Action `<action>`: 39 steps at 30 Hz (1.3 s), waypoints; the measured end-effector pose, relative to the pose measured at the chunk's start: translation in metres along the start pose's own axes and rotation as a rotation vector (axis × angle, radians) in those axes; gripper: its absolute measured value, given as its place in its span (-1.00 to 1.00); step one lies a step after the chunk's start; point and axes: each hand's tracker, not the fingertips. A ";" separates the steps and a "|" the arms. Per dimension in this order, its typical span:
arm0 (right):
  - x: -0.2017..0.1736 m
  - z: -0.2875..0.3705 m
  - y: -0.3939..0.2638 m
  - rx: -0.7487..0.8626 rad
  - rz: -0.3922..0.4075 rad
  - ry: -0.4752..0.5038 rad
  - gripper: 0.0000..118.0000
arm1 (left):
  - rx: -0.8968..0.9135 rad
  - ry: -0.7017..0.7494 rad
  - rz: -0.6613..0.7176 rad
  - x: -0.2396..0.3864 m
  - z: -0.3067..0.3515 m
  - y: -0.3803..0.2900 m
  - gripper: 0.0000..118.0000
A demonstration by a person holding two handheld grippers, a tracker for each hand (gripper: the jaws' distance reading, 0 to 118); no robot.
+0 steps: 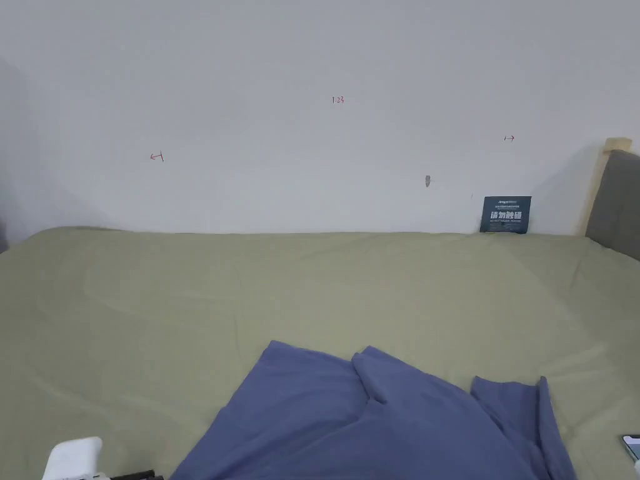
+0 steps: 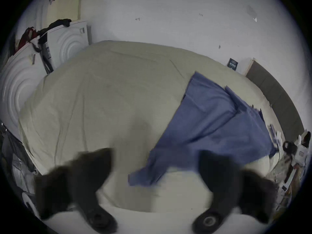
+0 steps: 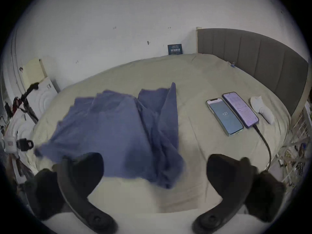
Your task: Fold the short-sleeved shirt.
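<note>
The left gripper is hanging over the near edge of the bed with its jaws spread wide and nothing between them; a corner of the shirt is lying just past the gap, toward 12 o'clock, and the rest of the cloth is running off toward 2 o'clock. The right gripper is likewise standing wide and empty, with the shirt's near hem lying between and just beyond its jaws at 12 o'clock. Both tools are probably being held back at the bed's edge so that each can come down on a near corner. The shirt is lying rumpled on the olive sheet, one flap doubled over at its far side and a loose fold standing up on the right, so the folding looks barely begun and the cloth likely wants flattening first. In the right gripper view, two phones are resting side by side at 2 o'clock, well apart from the shirt, one trailing a cable; beyond them the headboard is closing off the bed.
</note>
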 end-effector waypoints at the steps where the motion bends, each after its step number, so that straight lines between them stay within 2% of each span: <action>1: -0.001 0.006 0.005 0.069 -0.008 0.031 1.00 | 0.093 0.001 0.006 0.003 0.013 0.003 0.95; 3: -0.019 0.020 0.021 0.092 0.024 0.029 1.00 | 0.165 -0.033 0.005 0.014 0.032 0.014 0.95; 7: -0.069 0.054 0.050 0.262 0.127 0.104 1.00 | 0.327 -0.119 -0.054 0.054 0.080 0.041 0.95; 11: -0.115 0.080 0.068 0.405 0.159 0.180 1.00 | 0.462 -0.189 -0.160 0.098 0.117 0.056 0.96; 13: -0.132 0.086 0.069 0.446 0.183 0.182 1.00 | 0.451 -0.155 -0.174 0.115 0.127 0.059 0.93; 14: -0.138 0.088 0.068 0.466 0.194 0.169 1.00 | 0.507 -0.132 -0.182 0.119 0.129 0.057 0.79; 15: -0.145 0.092 0.068 0.482 0.212 0.159 1.00 | 0.558 -0.110 -0.202 0.124 0.133 0.053 0.55; 16: -0.150 0.093 0.066 0.490 0.229 0.141 0.95 | 0.588 -0.089 -0.195 0.126 0.137 0.050 0.09; 17: -0.153 0.095 0.063 0.504 0.252 0.136 0.57 | 0.584 -0.092 -0.197 0.129 0.139 0.047 -0.80; 18: -0.155 0.098 0.059 0.524 0.261 0.142 -0.21 | 0.588 -0.119 -0.191 0.128 0.139 0.045 -1.00; 19: -0.159 0.098 0.058 0.528 0.264 0.129 -0.97 | 0.594 -0.119 -0.182 0.130 0.140 0.043 -1.00; 20: -0.162 0.097 0.051 0.493 0.242 0.131 -0.98 | 0.597 -0.128 -0.185 0.131 0.140 0.041 -1.00; 21: -0.161 0.100 0.051 0.535 0.248 0.131 -0.98 | 0.589 -0.128 -0.200 0.132 0.141 0.040 -1.00; 22: -0.161 0.100 0.051 0.516 0.249 0.159 -0.98 | 0.589 -0.114 -0.224 0.133 0.141 0.038 -1.00; 24: -0.164 0.101 0.049 0.521 0.249 0.153 -0.98 | 0.595 -0.092 -0.238 0.135 0.140 0.035 -1.00; 28: -0.168 0.099 0.047 0.517 0.265 0.152 -0.98 | 0.521 -0.082 -0.215 0.120 0.135 0.038 -1.00; 30: -0.170 0.096 0.044 0.501 0.272 0.159 -0.98 | 0.489 -0.094 -0.196 0.103 0.133 0.039 -1.00; 35: -0.176 0.086 0.032 0.450 0.294 0.179 -0.98 | 0.364 0.020 -0.155 0.044 0.107 0.028 -1.00; 39: -0.181 0.068 0.020 0.405 0.312 0.182 -0.98 | 0.225 0.054 -0.097 0.002 0.081 0.011 -1.00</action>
